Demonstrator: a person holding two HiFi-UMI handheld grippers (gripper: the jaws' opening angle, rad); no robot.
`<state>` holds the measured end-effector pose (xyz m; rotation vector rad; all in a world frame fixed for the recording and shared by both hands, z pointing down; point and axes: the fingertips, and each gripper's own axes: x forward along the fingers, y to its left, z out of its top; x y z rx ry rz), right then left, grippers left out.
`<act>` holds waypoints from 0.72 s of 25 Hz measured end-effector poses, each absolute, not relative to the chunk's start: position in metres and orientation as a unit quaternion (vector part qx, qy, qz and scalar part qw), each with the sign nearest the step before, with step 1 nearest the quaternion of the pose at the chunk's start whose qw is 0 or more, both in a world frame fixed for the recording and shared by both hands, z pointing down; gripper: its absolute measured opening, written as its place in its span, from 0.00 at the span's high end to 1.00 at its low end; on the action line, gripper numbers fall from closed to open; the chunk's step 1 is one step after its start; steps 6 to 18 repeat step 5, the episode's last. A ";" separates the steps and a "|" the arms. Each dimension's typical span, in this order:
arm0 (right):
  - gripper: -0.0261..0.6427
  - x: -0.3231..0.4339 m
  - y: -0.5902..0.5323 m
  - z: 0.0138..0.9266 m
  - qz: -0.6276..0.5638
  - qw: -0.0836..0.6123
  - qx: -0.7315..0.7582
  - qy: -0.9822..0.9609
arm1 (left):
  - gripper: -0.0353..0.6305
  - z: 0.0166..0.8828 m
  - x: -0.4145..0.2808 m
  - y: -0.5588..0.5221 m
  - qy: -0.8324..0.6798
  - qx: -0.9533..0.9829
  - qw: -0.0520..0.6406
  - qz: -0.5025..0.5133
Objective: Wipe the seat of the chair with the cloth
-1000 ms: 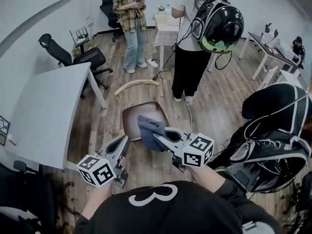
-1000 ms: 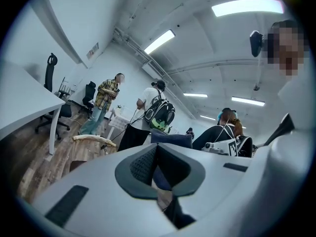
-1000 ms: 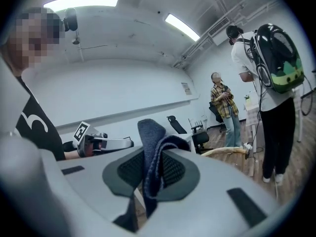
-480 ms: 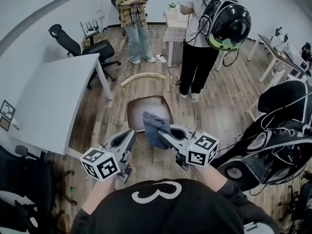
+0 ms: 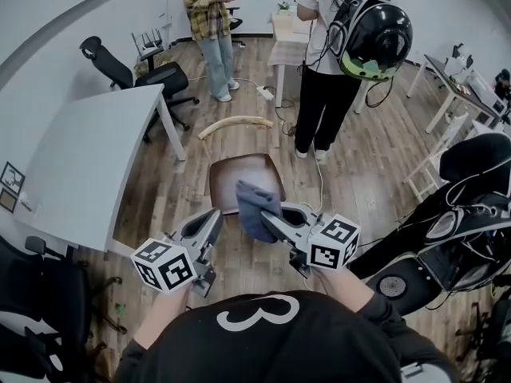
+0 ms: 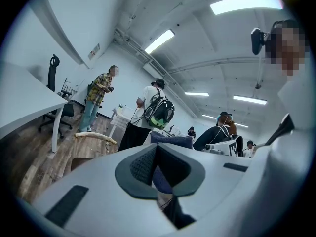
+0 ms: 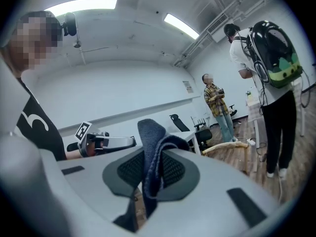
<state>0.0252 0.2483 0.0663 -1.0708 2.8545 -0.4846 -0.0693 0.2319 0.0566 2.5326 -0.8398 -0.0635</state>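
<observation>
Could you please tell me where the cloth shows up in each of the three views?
Head view: the cloth hangs at centre, overlapping the near edge of the brown chair seat, clamped in the right gripper.
Left gripper view: centre, peeking just above the jaws.
Right gripper view: centre, pinched between the jaws.
Shared landmark: the curved pale backrest, seen at left and at right in the gripper views.

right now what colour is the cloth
The cloth is dark blue-grey, seen best in the right gripper view.
</observation>
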 end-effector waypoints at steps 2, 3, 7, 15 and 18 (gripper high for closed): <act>0.88 0.025 0.247 0.065 -0.157 0.029 -0.347 0.924 | 0.93 0.057 -0.070 0.231 -0.306 0.923 0.233 -0.021; 0.88 0.024 0.246 0.065 -0.157 0.030 -0.347 0.924 | 0.93 0.057 -0.071 0.230 -0.306 0.923 0.232 -0.020; 0.88 0.022 0.244 0.063 -0.155 0.030 -0.347 0.924 | 0.93 0.057 -0.075 0.229 -0.306 0.923 0.232 -0.019; 0.88 0.022 0.244 0.063 -0.155 0.030 -0.347 0.924 | 0.93 0.057 -0.075 0.229 -0.306 0.923 0.232 -0.019; 0.88 0.022 0.244 0.063 -0.155 0.030 -0.347 0.924 | 0.93 0.057 -0.075 0.229 -0.306 0.923 0.232 -0.019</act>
